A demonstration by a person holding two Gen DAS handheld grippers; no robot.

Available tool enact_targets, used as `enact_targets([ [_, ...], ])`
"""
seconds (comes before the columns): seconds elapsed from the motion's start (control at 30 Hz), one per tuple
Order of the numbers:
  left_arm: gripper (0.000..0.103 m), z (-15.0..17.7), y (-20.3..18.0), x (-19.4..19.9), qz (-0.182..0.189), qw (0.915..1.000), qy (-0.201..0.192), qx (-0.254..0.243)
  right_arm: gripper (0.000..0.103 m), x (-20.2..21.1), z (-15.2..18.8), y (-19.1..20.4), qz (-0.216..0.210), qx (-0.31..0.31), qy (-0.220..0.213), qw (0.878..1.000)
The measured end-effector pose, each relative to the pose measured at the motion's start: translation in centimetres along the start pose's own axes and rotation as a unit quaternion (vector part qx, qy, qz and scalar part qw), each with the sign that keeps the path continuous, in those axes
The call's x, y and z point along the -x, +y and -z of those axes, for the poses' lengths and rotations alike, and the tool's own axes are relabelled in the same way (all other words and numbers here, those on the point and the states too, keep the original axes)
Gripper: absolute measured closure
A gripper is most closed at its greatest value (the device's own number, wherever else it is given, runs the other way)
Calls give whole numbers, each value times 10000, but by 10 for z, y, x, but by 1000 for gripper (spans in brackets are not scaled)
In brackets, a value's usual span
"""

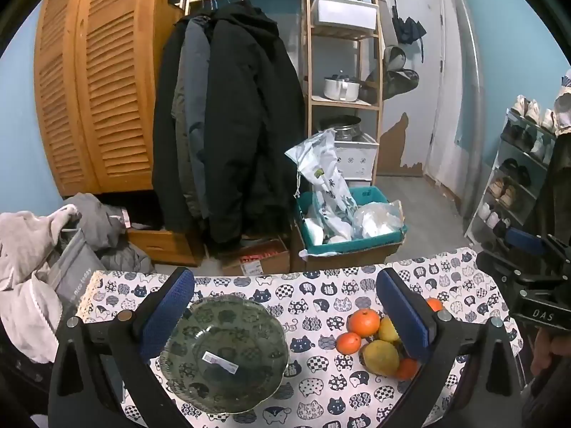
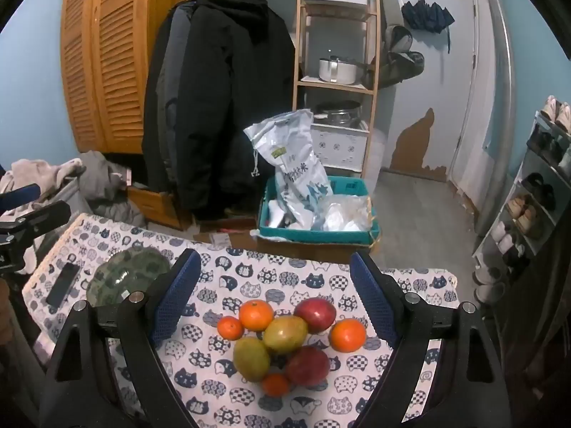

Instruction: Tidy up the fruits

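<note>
Left gripper (image 1: 283, 315): we hold it released above the table (image 1: 314, 285), jaws spread wide, the green glass bowl (image 1: 224, 353) between them, oranges (image 1: 363, 322) to its right. Right gripper (image 2: 274, 303): equally released, empty, hanging over the heap of fruit (image 2: 285, 333); our bowl (image 2: 126, 278) sits left, near a phone (image 2: 62, 288).

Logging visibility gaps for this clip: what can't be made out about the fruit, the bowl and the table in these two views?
- Fruit pile, left wrist view: the right side is hidden behind the left gripper's own finger.
- Glass bowl, right wrist view: its near edge is covered by the right gripper's finger.
- Bowl sticker: print too small to read.
- Table: near edge cut off by the frame bottom in both views.
</note>
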State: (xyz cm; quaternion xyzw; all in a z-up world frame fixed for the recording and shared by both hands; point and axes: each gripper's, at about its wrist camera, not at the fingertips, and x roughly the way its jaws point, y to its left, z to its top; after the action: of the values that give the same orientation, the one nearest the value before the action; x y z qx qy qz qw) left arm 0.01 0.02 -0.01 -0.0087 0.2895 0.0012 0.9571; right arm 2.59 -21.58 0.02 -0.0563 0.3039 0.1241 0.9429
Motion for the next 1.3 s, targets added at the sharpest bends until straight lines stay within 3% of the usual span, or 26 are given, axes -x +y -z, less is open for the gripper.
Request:
enact_targets([
  [1.3,0,3,1,-1,18,10000,31,-66,19,-3,2,-1,-3,9,18,10000],
])
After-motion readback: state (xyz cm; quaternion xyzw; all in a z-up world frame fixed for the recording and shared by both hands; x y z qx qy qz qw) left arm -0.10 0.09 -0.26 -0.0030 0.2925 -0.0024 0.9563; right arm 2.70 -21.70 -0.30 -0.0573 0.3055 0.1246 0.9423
